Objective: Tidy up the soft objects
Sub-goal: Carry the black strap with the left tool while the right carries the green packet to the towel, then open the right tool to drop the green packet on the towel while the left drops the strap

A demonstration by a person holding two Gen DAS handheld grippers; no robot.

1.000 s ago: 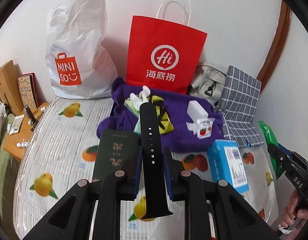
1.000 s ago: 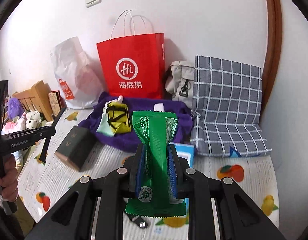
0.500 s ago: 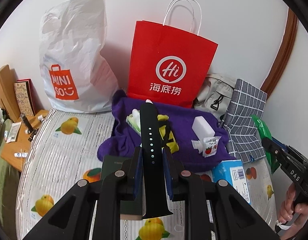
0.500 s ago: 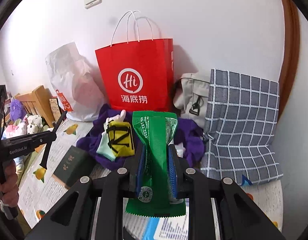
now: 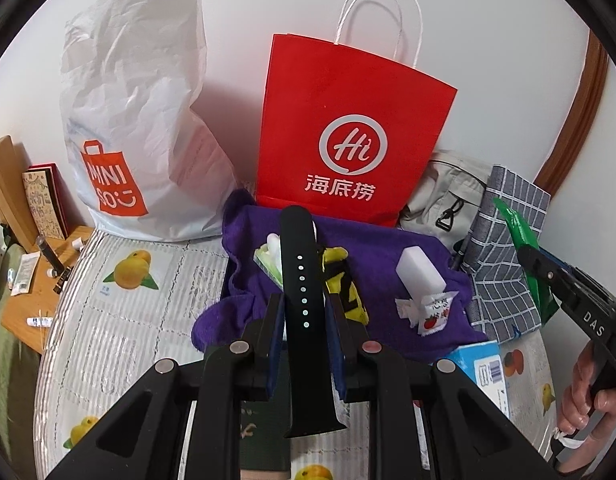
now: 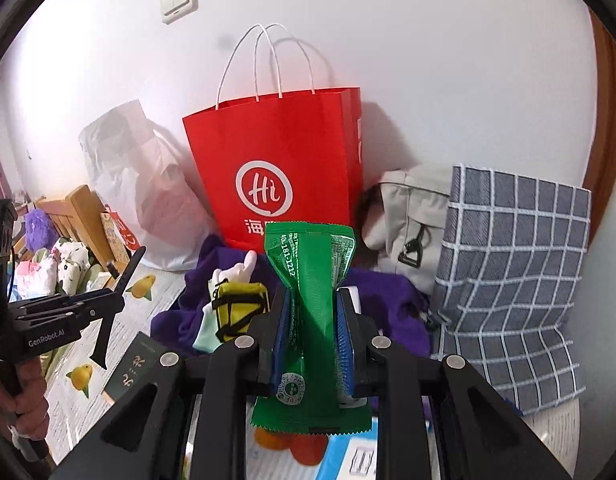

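Observation:
My left gripper (image 5: 304,308) is shut on a black watch strap (image 5: 301,280) and holds it upright above the purple cloth (image 5: 388,256). My right gripper (image 6: 311,308) is shut on a green snack packet (image 6: 310,280), held upright in front of the red paper bag (image 6: 283,152). The red bag (image 5: 356,128) stands open against the wall. On the purple cloth lie a small yellow pouch (image 5: 344,280), a white block (image 5: 422,270) and a strawberry sachet (image 5: 432,312). The left gripper also shows in the right wrist view (image 6: 107,304), the right gripper in the left wrist view (image 5: 548,272).
A white Miniso bag (image 5: 135,120) stands left of the red bag. A beige bag (image 5: 444,196) and a checked grey cushion (image 6: 512,280) are at the right. A dark green box (image 6: 135,368) and a blue box (image 5: 484,368) lie on the fruit-print mat (image 5: 119,320). A wooden side table (image 5: 31,280) stands at left.
Both grippers have moved forward toward the red bag and the wall with their objects still held. The bags now look larger and nearer.

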